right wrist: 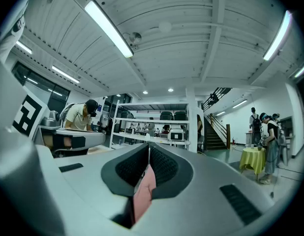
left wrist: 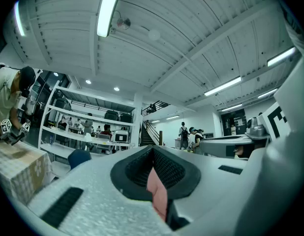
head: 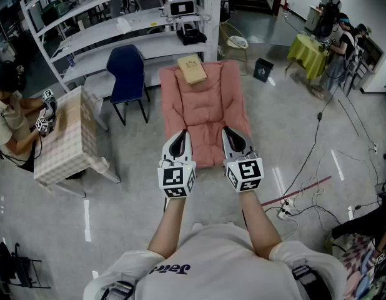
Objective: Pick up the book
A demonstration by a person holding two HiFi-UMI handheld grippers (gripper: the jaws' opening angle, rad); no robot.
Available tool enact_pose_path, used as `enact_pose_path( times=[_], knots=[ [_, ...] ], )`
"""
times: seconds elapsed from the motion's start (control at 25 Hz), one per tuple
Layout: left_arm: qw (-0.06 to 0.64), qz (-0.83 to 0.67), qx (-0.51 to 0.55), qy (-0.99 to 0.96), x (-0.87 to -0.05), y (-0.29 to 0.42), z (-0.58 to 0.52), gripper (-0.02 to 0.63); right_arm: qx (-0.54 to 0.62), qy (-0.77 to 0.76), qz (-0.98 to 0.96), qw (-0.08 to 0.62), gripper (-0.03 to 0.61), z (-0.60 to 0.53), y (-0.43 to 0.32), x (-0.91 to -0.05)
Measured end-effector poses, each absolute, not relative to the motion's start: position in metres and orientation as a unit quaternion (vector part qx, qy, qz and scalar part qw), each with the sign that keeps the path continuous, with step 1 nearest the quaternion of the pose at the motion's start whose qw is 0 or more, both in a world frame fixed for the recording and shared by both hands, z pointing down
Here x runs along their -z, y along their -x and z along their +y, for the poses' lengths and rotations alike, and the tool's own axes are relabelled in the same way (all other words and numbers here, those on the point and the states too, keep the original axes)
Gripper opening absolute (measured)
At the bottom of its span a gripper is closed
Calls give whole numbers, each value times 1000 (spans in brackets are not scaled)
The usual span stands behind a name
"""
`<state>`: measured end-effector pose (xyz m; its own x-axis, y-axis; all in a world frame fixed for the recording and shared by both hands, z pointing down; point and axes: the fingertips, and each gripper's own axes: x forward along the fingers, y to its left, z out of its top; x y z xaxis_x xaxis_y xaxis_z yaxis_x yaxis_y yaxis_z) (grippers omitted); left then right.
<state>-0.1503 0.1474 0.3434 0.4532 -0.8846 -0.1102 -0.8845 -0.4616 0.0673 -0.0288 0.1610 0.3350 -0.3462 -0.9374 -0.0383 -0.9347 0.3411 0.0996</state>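
Observation:
A tan book lies at the far end of a pink padded lounge seat in the head view. My left gripper and right gripper hover side by side over the seat's near end, well short of the book. Both are shut with nothing between the jaws. In the left gripper view the closed black pads meet, and a sliver of pink seat shows below them. The right gripper view shows the same: pads together, pink seat beneath. The book is hidden in both gripper views.
A blue chair stands left of the seat, and a checked-cloth table with a seated person is further left. White shelving runs behind. Cables trail on the floor at right. People stand by a yellow table.

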Motion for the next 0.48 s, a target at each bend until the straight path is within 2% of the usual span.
enact_pose_path(
  times=[0.24,0.48],
  knots=[
    [15,-503,66,-861,-352,153,138,15,20,-589,-808,3,20,157,31,-350],
    [39,-485,65,-871,-370,120,123,15,-14,-596,-803,5,20,141,0,-375]
  ],
)
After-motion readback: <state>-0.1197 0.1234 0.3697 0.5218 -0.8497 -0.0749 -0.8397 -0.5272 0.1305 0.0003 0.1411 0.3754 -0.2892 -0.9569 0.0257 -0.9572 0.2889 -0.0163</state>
